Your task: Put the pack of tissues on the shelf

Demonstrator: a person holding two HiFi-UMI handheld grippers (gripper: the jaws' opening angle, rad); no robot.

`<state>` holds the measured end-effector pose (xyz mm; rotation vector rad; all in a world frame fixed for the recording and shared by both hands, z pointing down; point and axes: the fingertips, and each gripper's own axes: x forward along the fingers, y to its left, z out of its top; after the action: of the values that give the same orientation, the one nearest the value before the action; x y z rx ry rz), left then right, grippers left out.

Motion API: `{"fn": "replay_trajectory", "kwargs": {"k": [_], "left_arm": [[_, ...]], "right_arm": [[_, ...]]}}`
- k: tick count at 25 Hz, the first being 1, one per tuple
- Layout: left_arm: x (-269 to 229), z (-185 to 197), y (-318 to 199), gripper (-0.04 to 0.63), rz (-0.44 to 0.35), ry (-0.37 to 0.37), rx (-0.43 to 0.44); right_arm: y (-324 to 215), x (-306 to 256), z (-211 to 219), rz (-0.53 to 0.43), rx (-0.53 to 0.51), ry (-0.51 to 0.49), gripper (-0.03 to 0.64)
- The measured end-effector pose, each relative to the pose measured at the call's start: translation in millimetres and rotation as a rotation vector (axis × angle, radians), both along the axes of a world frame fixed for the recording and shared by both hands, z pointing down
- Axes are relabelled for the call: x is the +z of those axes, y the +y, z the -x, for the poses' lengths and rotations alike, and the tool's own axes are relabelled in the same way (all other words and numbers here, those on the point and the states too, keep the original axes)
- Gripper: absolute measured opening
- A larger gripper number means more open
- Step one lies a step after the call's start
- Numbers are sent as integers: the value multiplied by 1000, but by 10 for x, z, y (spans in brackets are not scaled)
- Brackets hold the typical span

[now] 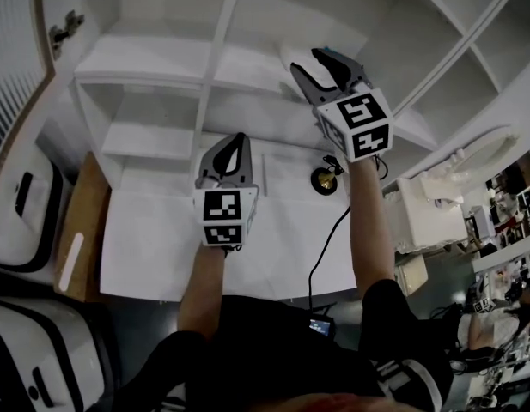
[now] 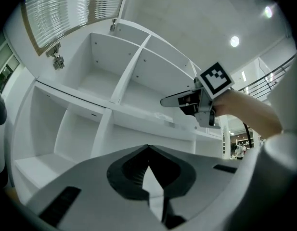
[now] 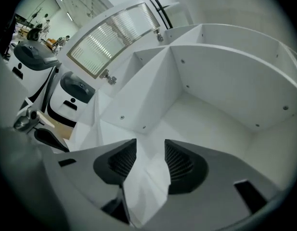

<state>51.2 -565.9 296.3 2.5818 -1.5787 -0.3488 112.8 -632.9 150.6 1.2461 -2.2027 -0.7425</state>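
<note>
The right gripper (image 3: 150,146) reaches into a compartment of the white shelf (image 3: 220,129) with its jaws spread apart. The white pack of tissues (image 3: 147,184) sits between them on the shelf board. The left gripper (image 2: 148,147) hangs in front of the shelf, jaws pinched together on nothing.

Pack of tissues (image 3: 147,184): white, soft, with a creased wrapper.
Pose: lying flat, it seems; the close view blurs its edges.
Place: on a board of the shelf (image 1: 153,63), at the front of an open compartment.
Shelf: white, with boards and uprights forming open compartments.
</note>
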Motion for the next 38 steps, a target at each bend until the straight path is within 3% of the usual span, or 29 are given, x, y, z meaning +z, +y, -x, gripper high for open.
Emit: {"fn": "replay_trajectory", "kwargs": {"k": [13,20,22,26,31,38], "left_arm": [[79,47,-158,9,19,6,1],[97,43,-191,11,20,7,12],[94,61,-189,9,18,7,10],[78,89,-173,11,13,5,7],[35,144,-141,11,4,1,2],[11,142,-30,11,1,-4,3]], "right_arm": [[-786,293,-126,180,128,185,216],[-886,365,-158,210,174,251,215],[-882,400,-163,216,176,278,192],[-862,445,-196,217,191,318,84],[-705,377,-181,197,168,250,48],[-74,-134,-171,53,87,4,40]]}}
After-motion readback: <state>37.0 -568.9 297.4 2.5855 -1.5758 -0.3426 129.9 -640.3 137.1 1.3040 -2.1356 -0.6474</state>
